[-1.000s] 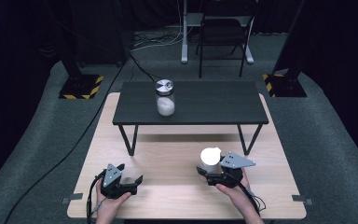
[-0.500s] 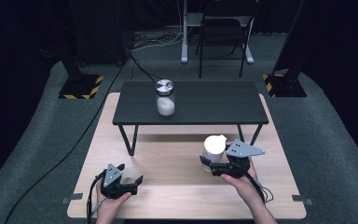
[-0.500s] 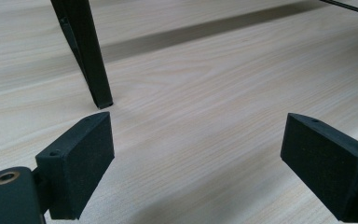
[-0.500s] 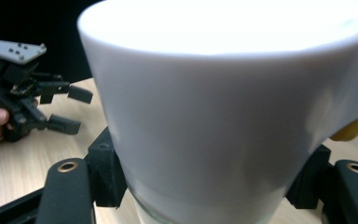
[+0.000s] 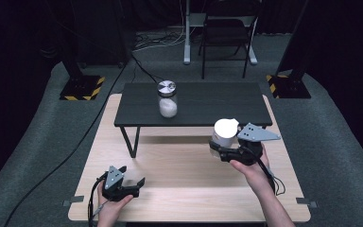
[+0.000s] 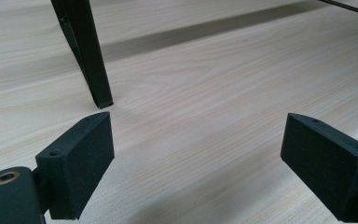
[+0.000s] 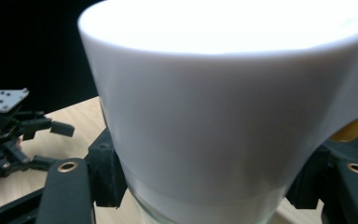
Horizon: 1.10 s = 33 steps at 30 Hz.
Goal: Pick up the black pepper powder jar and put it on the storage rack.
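R gripper [image 5: 216,150] w/ cup [image 5: 225,133] risen; L unmoved.

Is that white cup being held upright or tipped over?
Upright: the white cup stands with its round mouth facing up, clamped low between the right tool's jaws.

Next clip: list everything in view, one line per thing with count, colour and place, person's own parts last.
White cup: 1, white, held above the wooden table.
Jar: 1, clear with metal lid, white contents, on the black table.
Black table: 1, black, standing on the wooden table.
Wooden table: 1, light wood.
Chair: 1, dark, behind.
Right gripper: 1, black, shut on the cup.
Left gripper: 1, black, open, low on the wooden table.
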Tool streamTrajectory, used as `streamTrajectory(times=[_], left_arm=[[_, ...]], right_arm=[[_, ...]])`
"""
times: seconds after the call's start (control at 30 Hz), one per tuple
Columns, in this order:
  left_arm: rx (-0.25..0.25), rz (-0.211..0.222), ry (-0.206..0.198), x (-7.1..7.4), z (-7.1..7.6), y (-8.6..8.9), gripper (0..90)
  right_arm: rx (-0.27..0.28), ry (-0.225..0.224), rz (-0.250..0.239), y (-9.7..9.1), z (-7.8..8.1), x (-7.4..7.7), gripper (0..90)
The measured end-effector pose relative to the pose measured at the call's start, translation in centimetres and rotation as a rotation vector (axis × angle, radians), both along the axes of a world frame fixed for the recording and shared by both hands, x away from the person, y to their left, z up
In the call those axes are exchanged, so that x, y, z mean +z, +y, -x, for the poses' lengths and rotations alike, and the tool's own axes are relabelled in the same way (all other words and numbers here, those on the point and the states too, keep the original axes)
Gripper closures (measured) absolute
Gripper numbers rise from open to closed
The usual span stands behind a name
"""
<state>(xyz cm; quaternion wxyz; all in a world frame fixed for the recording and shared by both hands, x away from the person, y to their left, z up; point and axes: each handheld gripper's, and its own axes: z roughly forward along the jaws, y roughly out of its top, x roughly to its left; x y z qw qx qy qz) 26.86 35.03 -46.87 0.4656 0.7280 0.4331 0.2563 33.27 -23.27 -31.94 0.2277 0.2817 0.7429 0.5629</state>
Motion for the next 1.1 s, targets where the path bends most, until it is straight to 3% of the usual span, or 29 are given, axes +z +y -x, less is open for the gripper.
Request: streamTrajectory(times=[0.23, 0.37, 0.47, 0.9, 1.1], left_arm=[[0.0, 0.001, 0.002, 0.0, 0.0, 0.0, 9.3], [0.001, 0.001, 0.002, 0.0, 0.0, 0.0, 9.3], [0.002, 0.001, 0.003, 0.0, 0.0, 0.0, 9.3], [0.002, 0.003, 0.004, 0.0, 0.0, 0.0, 9.4], [0.0, 0.004, 0.006, 0.0, -0.1, 0.1, 9.4]], right_arm=[[-0.039, -0.018, -0.001, 0.0, -0.3, 1.6, 30.7], [-0.091, -0.032, -0.012, 0.3, -0.1, 2.3, 30.7], [-0.108, -0.033, -0.028, 0.3, -0.5, 2.7, 30.7], [-0.193, -0.049, 0.001, 1.7, -2.7, 4.6, 30.7], [-0.22, -0.039, -0.009, 2.3, -3.7, 5.1, 30.7]])
